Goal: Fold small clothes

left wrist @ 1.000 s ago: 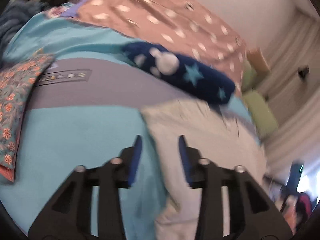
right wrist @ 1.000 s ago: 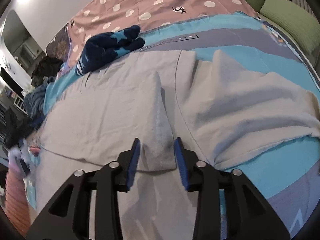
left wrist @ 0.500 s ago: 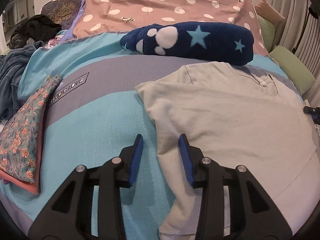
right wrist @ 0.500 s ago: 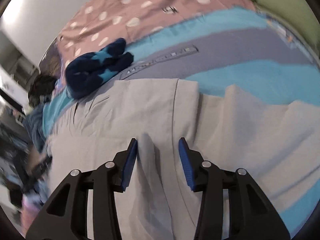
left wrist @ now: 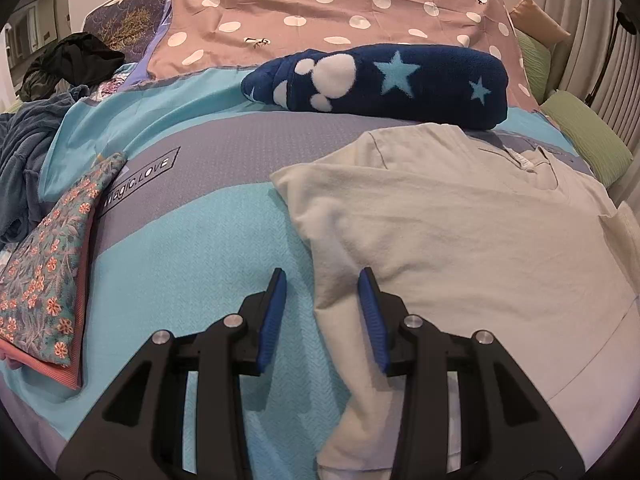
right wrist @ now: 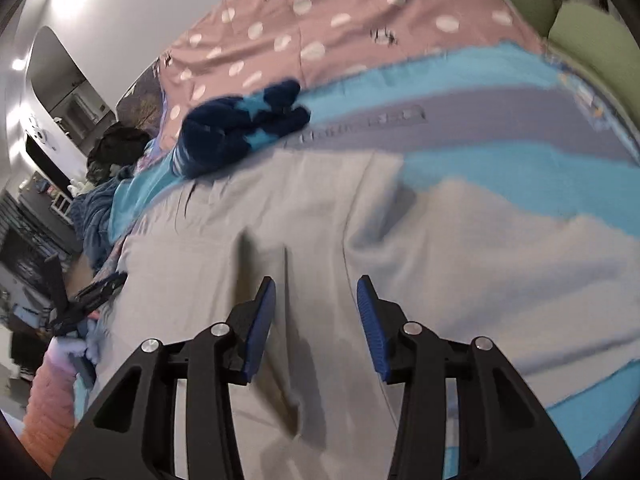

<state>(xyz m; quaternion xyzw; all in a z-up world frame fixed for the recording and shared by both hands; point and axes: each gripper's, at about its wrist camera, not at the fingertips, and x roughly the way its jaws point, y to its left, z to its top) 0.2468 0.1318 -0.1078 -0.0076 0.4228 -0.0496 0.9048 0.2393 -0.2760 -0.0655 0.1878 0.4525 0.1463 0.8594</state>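
While jaws gape, left gripper (left wrist: 322, 312) straddles shirt (left wrist: 460, 232) edge, blanket (left wrist: 192, 264) leftward.

"MAGIC.LOVE" in dark capitals inside a thin rectangular outline (left wrist: 140, 182), printed on the grey band of the turquoise bedspread (left wrist: 192, 264), same boxed label in the right wrist view too blurred to read

Your right wrist view is smeared: the printing on the bedspread (right wrist: 360, 120) cannot be read, and the navy star blanket (right wrist: 240, 128) shows no clean outline. In the left wrist view, the pale shirt (left wrist: 460, 232) runs off the lower edge, its hem hidden behind the fingers (left wrist: 372, 312).
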